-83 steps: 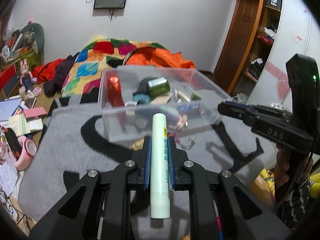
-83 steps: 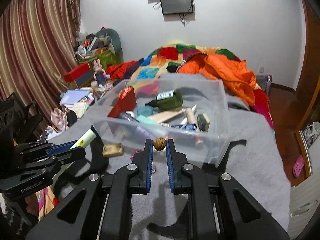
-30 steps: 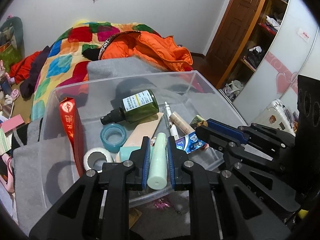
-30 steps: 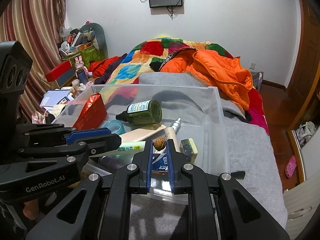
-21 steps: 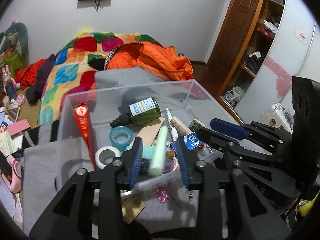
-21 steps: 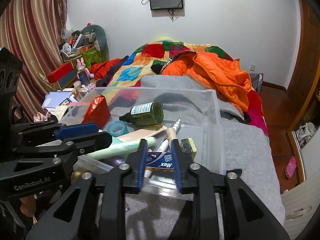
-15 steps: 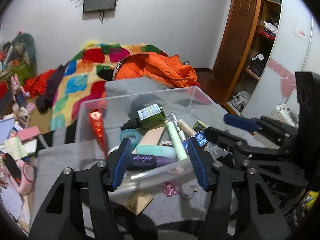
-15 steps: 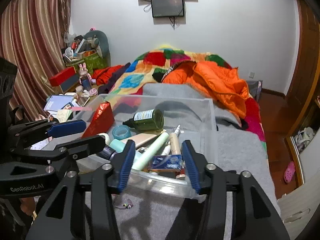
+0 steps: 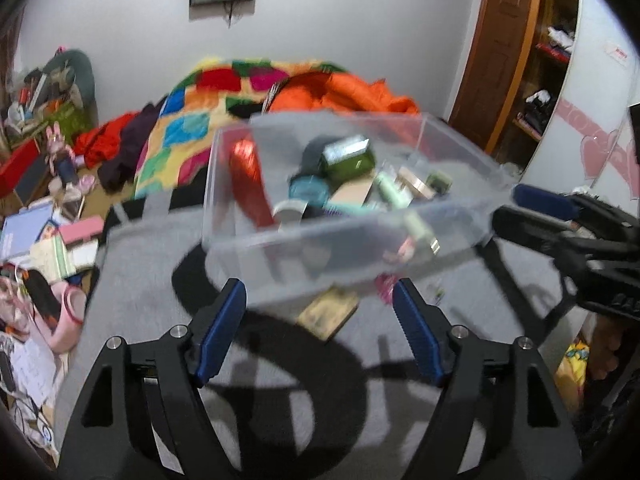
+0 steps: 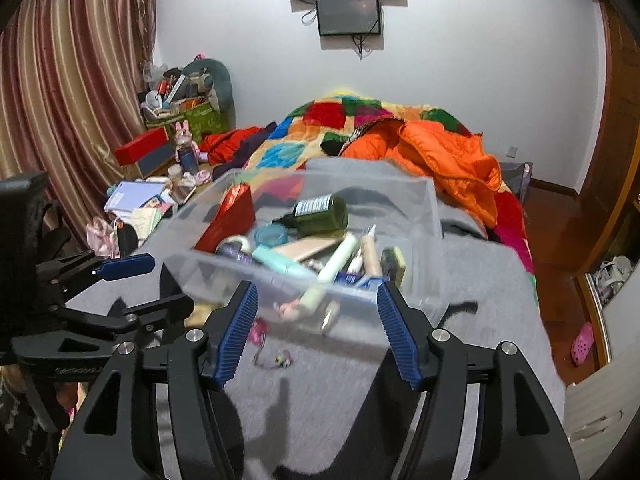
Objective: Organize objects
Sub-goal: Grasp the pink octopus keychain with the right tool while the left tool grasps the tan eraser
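Clear bin (image 10: 424, 208) of toiletries, left tool (image 9: 320, 320) and right tool (image 10: 316, 328) just spread apart, empty.

Left gripper (image 9: 320, 328) jaws just opening, wide apart, empty; right gripper (image 10: 318, 330) same, empty, at its 3 o'clock.

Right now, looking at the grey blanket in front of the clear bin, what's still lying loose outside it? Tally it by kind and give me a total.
Flat tan pack: 1
Pink trinket: 1
Small charm on a cord: 1
Total: 3
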A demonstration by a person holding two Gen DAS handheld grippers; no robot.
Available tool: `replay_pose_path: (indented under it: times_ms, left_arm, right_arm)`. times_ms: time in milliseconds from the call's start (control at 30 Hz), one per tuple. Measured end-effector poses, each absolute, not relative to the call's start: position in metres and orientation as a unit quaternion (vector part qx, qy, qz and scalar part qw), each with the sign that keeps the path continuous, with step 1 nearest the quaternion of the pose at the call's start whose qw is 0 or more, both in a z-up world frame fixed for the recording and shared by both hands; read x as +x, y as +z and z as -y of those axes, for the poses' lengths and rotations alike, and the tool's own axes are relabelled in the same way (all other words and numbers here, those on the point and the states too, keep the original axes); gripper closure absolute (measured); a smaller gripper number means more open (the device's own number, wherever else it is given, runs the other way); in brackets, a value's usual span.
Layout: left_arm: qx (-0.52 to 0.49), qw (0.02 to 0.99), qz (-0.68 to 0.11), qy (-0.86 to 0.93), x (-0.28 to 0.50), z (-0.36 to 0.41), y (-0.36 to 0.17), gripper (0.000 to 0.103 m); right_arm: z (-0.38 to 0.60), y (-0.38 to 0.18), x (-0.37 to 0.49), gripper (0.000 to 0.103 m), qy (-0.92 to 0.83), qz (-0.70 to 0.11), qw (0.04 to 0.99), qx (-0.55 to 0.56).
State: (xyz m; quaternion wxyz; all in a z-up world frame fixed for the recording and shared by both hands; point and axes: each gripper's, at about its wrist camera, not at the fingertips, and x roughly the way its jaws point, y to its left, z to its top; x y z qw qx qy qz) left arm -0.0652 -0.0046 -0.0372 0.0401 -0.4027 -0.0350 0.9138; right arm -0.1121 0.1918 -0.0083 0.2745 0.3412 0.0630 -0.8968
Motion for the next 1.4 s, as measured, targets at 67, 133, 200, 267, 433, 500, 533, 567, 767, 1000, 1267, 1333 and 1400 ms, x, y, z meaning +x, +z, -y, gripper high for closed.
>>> replay_pose_path:
  times_ms: [67,133,200,267,433,500,533,567,767,1000,1267,1333,1400]
  left_arm:
    - [-0.418,0.037,0.037,0.907,-0.067,0.007,-0.048,0.028]
    - [-0.429,0.041,0.035,0.902,-0.07,0.008,-0.056,0.028]
    - [-0.44,0.042,0.023,0.897,-0.075,0.007,-0.061,0.028]
    - [-0.448,0.045,0.012,0.893,-0.081,0.005,-0.064,0.03]
    - [-0.461,0.072,-0.005,0.884,-0.09,0.0,-0.071,0.05]
    - [-0.458,0.085,-0.006,0.885,-0.09,-0.002,-0.07,0.058]
    - [-0.456,0.092,-0.005,0.885,-0.089,-0.003,-0.07,0.064]
    - [-0.454,0.096,-0.005,0.886,-0.087,-0.004,-0.069,0.066]
    - [-0.439,0.086,-0.003,0.894,-0.073,-0.003,-0.07,0.08]
    - [-0.43,0.072,0.027,0.899,-0.049,0.009,-0.07,0.08]
    - [-0.43,0.072,0.019,0.9,-0.051,0.004,-0.07,0.08]
    - [-0.429,0.069,0.014,0.901,-0.053,0.003,-0.071,0.08]
    - [-0.427,0.067,0.013,0.902,-0.054,0.002,-0.07,0.08]
  right_arm:
    - [-0.19,-0.016,-0.108,0.044,-0.893,-0.069,0.275,0.351]
    - [-0.188,-0.026,-0.106,0.044,-0.887,-0.073,0.276,0.363]
    - [-0.183,-0.038,-0.106,0.044,-0.877,-0.081,0.28,0.381]
    - [-0.173,-0.051,-0.109,0.045,-0.867,-0.093,0.283,0.398]
    - [-0.156,-0.067,-0.117,0.045,-0.855,-0.109,0.292,0.415]
    - [-0.151,-0.069,-0.119,0.045,-0.851,-0.113,0.297,0.417]
    - [-0.149,-0.071,-0.12,0.045,-0.848,-0.113,0.301,0.421]
    - [-0.148,-0.071,-0.121,0.045,-0.847,-0.111,0.302,0.422]
    - [-0.137,-0.071,-0.127,0.052,-0.839,-0.109,0.312,0.432]
    - [-0.12,-0.077,-0.129,0.065,-0.83,-0.125,0.315,0.444]
    - [-0.114,-0.08,-0.123,0.079,-0.836,-0.144,0.31,0.43]
    - [-0.119,-0.078,-0.121,0.079,-0.838,-0.136,0.311,0.428]
    - [-0.123,-0.074,-0.117,0.079,-0.84,-0.128,0.315,0.424]
